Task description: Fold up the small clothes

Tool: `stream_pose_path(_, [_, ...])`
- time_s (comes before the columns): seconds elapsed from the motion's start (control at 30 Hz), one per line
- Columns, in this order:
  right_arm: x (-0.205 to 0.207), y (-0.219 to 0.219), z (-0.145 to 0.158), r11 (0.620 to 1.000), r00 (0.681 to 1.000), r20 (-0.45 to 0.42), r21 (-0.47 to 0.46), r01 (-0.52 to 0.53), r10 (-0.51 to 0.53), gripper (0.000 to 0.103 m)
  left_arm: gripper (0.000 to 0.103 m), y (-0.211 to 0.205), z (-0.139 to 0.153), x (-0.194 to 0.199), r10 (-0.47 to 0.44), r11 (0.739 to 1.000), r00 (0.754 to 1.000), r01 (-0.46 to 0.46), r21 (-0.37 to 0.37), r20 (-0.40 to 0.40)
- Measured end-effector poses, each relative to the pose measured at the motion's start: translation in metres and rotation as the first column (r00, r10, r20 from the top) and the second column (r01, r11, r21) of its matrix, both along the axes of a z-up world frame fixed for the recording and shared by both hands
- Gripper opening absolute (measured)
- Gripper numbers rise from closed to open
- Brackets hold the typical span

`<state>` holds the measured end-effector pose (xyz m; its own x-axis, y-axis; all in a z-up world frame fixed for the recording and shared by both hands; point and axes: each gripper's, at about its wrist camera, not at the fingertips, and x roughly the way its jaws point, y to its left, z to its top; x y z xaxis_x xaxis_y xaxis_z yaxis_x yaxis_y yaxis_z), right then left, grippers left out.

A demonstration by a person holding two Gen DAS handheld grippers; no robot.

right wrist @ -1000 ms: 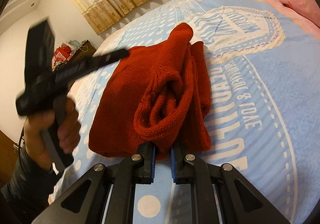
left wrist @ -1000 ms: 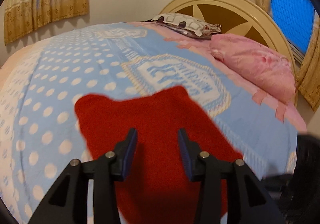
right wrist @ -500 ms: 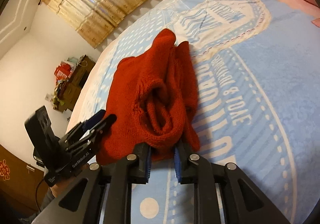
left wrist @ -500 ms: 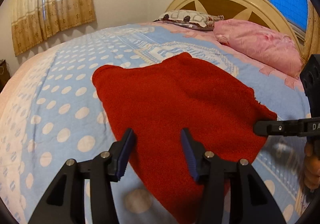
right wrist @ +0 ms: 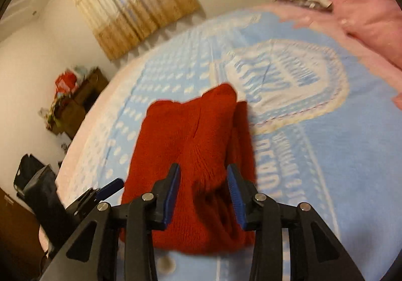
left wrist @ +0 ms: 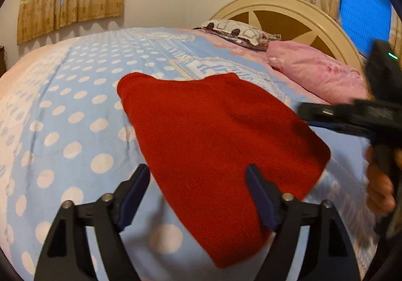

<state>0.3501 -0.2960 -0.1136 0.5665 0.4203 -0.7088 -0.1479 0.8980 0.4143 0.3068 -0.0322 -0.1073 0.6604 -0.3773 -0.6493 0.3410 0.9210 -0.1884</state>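
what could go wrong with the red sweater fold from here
1. The right hand-held gripper has just been opening with knit still between its fingers; pulling away might snag the red sweater and tug the fold loose.
2. The rolled edge near that gripper looks bulky, so it may spring open once released.
3. The left hand-held gripper, jaws also just opened wide, hovers over the sweater's near corner and might drag it.

Matt red knit sweater (left wrist: 213, 135) on a smooth printed cotton bedspread (left wrist: 75, 95).
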Motion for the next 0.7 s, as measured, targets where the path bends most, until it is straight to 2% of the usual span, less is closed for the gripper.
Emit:
stream_pose_path(0.03, [0.005, 0.001, -0.004, 1.000, 1.000, -0.018, -0.013, -0.004, 0.003, 0.021, 0.083, 0.000, -0.001, -0.002, 0.002, 1.000, 1.000, -0.002, 0.006, 0.000])
stream_pose_path(0.07, [0.008, -0.002, -0.008, 0.999, 1.000, -0.026, -0.040, 0.015, -0.016, 0.016, 0.083, 0.000, -0.002, -0.002, 0.000, 1.000, 1.000, 0.000, 0.005, 0.001])
stream_pose_path(0.23, [0.013, -0.017, -0.024, 0.997, 0.997, -0.071, -0.071, 0.038, -0.043, 0.016, 0.092, -0.001, -0.011, 0.001, -0.018, 1.000, 0.999, 0.018, -0.001, -0.040])
stream_pose_path(0.3, [0.013, -0.013, -0.016, 0.994, 0.997, -0.065, -0.105, 0.023, -0.029, 0.021, 0.092, 0.001, -0.014, 0.001, -0.016, 1.000, 0.999, 0.016, -0.004, -0.047])
stream_pose_path(0.37, [0.013, -0.006, 0.003, 0.982, 0.999, -0.015, -0.182, 0.048, -0.052, 0.043, 0.092, 0.004, -0.011, -0.001, -0.007, 1.000, 0.999, 0.006, -0.022, -0.038])
stream_pose_path(0.4, [0.013, -0.002, 0.013, 0.977, 0.998, 0.020, -0.203, 0.059, -0.056, 0.047, 0.092, 0.008, -0.008, -0.003, 0.002, 0.999, 1.000, -0.003, -0.035, -0.028])
stream_pose_path(0.47, [0.018, 0.007, 0.033, 0.979, 0.996, 0.081, -0.201, 0.045, -0.030, 0.049, 0.092, 0.011, -0.006, -0.004, 0.015, 0.999, 1.000, -0.016, -0.051, -0.020])
stream_pose_path(0.57, [0.042, 0.032, 0.046, 0.987, 0.990, 0.102, -0.143, -0.080, 0.095, 0.049, 0.092, 0.014, -0.004, -0.004, 0.040, 0.997, 0.999, -0.041, -0.062, -0.011])
stream_pose_path(0.63, [0.063, 0.049, 0.039, 0.977, 0.983, 0.066, -0.138, -0.163, 0.174, 0.049, 0.092, 0.017, -0.002, -0.005, 0.054, 0.996, 0.998, -0.054, -0.068, -0.013])
stream_pose_path(0.7, [0.088, 0.057, 0.019, 0.970, 0.986, -0.014, -0.178, -0.164, 0.164, 0.049, 0.095, 0.017, -0.003, -0.006, 0.053, 0.996, 0.998, -0.054, -0.065, -0.016])
